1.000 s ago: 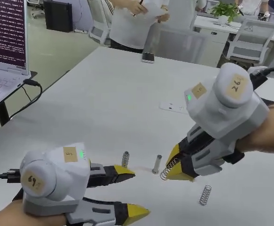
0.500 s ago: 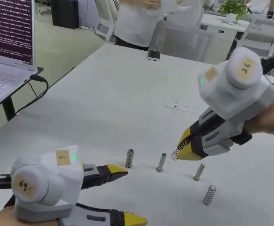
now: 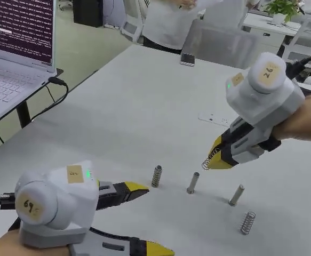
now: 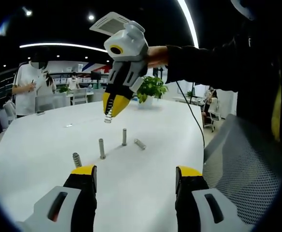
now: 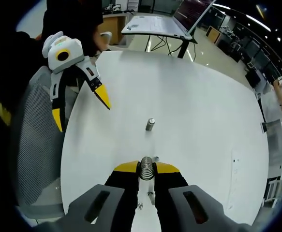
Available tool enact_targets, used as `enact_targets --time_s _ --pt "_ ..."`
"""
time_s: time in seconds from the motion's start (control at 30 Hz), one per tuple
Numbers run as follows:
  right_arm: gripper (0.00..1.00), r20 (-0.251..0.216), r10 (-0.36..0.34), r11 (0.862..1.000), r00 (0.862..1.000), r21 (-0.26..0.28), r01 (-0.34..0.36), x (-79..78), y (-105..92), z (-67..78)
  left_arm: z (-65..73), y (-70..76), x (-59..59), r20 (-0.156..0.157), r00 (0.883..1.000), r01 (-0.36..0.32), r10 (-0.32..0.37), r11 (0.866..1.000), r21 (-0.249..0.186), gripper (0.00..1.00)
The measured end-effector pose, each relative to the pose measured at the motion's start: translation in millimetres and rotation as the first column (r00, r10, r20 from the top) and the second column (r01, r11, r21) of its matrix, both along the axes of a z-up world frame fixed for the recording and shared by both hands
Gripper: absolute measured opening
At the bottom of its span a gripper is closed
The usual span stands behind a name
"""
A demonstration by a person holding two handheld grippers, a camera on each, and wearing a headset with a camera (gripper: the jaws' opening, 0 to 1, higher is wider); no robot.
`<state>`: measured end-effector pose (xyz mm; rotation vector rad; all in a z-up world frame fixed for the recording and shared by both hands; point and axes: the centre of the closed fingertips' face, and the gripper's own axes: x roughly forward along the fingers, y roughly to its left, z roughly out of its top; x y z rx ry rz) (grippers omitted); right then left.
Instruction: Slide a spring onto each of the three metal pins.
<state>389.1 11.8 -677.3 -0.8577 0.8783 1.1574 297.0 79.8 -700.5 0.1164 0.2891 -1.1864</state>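
Three metal pins stand in a row on the white table (image 3: 118,117). The left pin (image 3: 156,176) wears a spring. The middle pin (image 3: 192,183) and the right pin (image 3: 236,195) are bare. A loose spring (image 3: 247,223) lies near the right pin. My right gripper (image 3: 215,160) hangs above and just right of the middle pin, shut on a spring (image 3: 210,158) that juts from its yellow tips; the right gripper view shows that spring (image 5: 146,168) clamped. My left gripper (image 3: 156,218) rests open at the front left, its own view showing its jaws wide apart (image 4: 137,170).
An open laptop (image 3: 16,42) sits on a side stand at the left with a cable (image 3: 59,90) hanging. A power strip (image 3: 214,118) and a phone (image 3: 187,58) lie farther back. A person stands at the table's far end.
My right gripper has risen from table height beside the middle pin, carrying the spring, which uncovers the right pin. The left gripper stays put; the head camera has shifted.
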Motion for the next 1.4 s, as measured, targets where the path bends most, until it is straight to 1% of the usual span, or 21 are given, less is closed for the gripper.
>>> enact_targets --time_s 0.13,0.2,0.27,0.37,0.47,0.6,0.7,1.03,1.23,1.4 --pt "0.09 -0.013 -0.011 1.0 1.0 -0.019 0.011 11.7 0.7 -9.6 -0.1 0.3 -0.5 0.001 1.0 -0.003 0.003 1.0 0.002 0.63" --pt "0.09 -0.02 -0.013 0.999 1.0 -0.029 0.012 14.2 1.4 -14.0 0.3 0.1 -0.7 0.001 1.0 -0.002 0.002 1.0 0.0 0.64" --pt "0.09 -0.027 -0.006 0.999 1.0 -0.053 0.004 15.8 1.1 -20.4 0.2 -0.1 -1.0 0.001 1.0 -0.001 0.001 1.0 0.001 0.64" --pt "0.09 -0.047 -0.005 0.998 0.999 -0.065 0.002 17.3 1.7 -27.6 -0.4 -0.5 -1.7 0.002 1.0 0.002 -0.002 1.0 0.003 0.65" --pt "0.09 -0.053 0.001 0.995 0.999 -0.099 -0.006 20.4 -1.7 -35.7 -0.5 -0.6 -1.5 0.001 1.0 0.002 -0.002 1.0 0.004 0.65" --pt "0.09 -0.069 0.0 0.995 0.998 -0.1 -0.007 23.0 -1.0 -39.8 -0.5 -0.8 -1.2 0.001 1.0 0.002 -0.002 1.0 0.003 0.66" --pt "0.09 -0.079 0.005 0.994 0.997 -0.11 -0.013 22.0 -1.1 -43.7 -1.1 -0.4 -0.6 0.002 1.0 0.0 0.0 1.0 0.007 0.67" --pt "0.09 -0.096 0.007 0.993 0.995 -0.116 -0.018 21.8 -0.9 -48.4 -2.0 -0.9 -0.7 -0.003 1.0 0.0 0.0 1.0 0.009 0.67" --pt "0.09 -0.101 0.008 0.991 0.995 -0.134 -0.022 22.9 -1.7 -55.5 -1.7 -0.4 0.0 -0.001 1.0 -0.003 0.003 1.0 0.008 0.67" --pt "0.09 -0.113 0.002 0.991 0.994 -0.134 -0.017 22.4 -1.3 -63.4 -2.3 -0.4 0.1 -0.001 1.0 -0.003 0.003 1.0 0.011 0.66"
